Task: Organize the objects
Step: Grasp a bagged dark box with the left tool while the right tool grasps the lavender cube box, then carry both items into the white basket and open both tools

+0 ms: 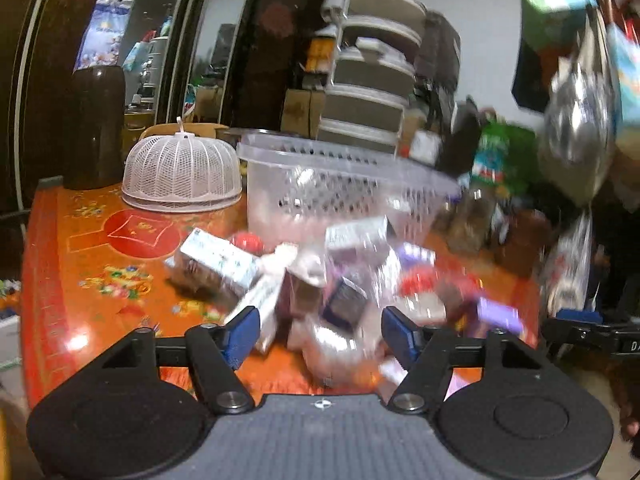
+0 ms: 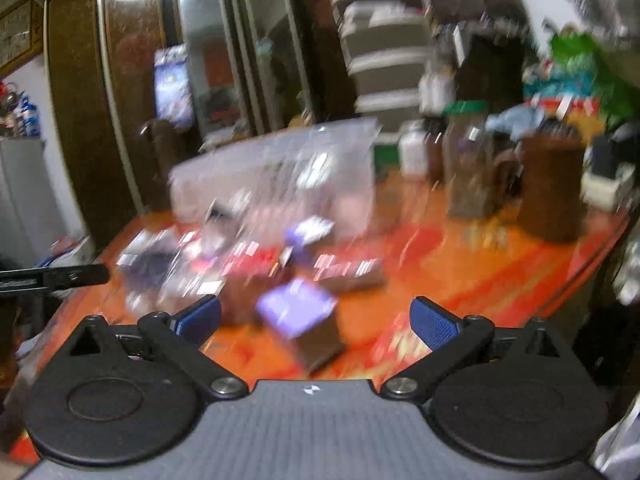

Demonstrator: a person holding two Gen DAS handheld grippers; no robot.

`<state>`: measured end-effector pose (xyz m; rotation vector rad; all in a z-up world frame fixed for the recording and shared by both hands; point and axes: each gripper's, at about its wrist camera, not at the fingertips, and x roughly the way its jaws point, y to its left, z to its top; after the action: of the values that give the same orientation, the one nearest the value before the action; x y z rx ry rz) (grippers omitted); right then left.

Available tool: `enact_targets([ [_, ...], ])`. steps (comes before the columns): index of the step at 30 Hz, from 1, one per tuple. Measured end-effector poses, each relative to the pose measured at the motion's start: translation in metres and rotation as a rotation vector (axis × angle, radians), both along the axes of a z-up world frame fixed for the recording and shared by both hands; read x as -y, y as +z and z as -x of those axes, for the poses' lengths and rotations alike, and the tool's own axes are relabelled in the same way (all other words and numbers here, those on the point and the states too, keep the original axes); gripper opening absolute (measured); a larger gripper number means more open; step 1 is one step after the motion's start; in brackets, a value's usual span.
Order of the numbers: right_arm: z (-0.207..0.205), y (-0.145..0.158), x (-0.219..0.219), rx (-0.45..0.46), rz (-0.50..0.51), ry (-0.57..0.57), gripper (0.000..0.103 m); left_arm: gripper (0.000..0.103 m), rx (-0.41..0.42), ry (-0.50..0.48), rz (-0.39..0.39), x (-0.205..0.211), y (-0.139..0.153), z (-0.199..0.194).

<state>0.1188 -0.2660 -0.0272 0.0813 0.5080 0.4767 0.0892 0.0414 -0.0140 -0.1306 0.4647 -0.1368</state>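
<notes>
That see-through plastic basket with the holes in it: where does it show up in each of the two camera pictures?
Left wrist view: the clear basket stands at the middle, behind the pile of small boxes, right of the white mesh dome.
Right wrist view: the basket sits left of centre, blurred, behind the boxes.
Shared landmark: the stack of grey-and-white containers behind the basket.

One clear plastic basket is standing beyond the fingertips. One white mesh dome cover is sitting beyond and left of the left finger. One dark brown cylinder is standing farther left. Small boxes are lying heaped ahead of the fingers, too blurred to count. One purple-topped box is lying between the right gripper's fingers.
</notes>
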Motion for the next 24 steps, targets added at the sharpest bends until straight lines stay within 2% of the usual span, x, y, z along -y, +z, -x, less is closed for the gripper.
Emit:
enact_targets([
  [3,0.001,0.003,-0.007,0.056,0.071,0.022,0.101,0.071,0.046,-0.028,-0.036,0.004,0.01,0.002],
  [4,-0.005,0.001,-0.01,0.063,0.083,0.027,0.097,0.07,0.065,-0.032,-0.054,0.007,0.011,-0.001],
  [5,-0.012,-0.001,-0.012,0.05,0.089,0.028,0.087,0.069,0.066,-0.03,-0.069,0.01,0.01,-0.008],
  [7,-0.024,-0.009,-0.013,0.023,0.088,0.041,0.073,0.057,0.056,-0.069,-0.081,0.017,0.006,-0.021],
  [8,-0.027,-0.013,-0.013,0.014,0.086,0.045,0.071,0.056,0.052,-0.084,-0.088,0.022,0.004,-0.023],
  [11,-0.024,-0.023,-0.011,0.004,0.077,0.053,0.07,0.055,0.026,-0.08,-0.139,0.032,-0.007,-0.03],
  [15,-0.026,-0.027,-0.01,0.0,0.075,0.07,0.07,0.054,0.022,-0.057,-0.145,0.031,-0.011,-0.039],
  [16,-0.026,-0.028,-0.012,-0.004,0.077,0.076,0.069,0.054,0.021,-0.055,-0.149,0.032,-0.012,-0.041],
  [17,-0.027,-0.029,-0.013,-0.008,0.079,0.08,0.06,0.054,0.017,-0.056,-0.154,0.033,-0.013,-0.042],
  [19,-0.026,-0.028,-0.015,-0.015,0.084,0.084,0.05,0.04,0.017,-0.066,-0.159,0.034,-0.015,-0.04],
  [20,-0.025,-0.028,-0.014,-0.013,0.084,0.084,0.049,0.038,0.019,-0.069,-0.16,0.035,-0.015,-0.038],
  [24,-0.018,-0.024,-0.012,-0.005,0.084,0.062,0.048,0.036,0.051,-0.068,-0.136,0.032,-0.01,-0.026],
])
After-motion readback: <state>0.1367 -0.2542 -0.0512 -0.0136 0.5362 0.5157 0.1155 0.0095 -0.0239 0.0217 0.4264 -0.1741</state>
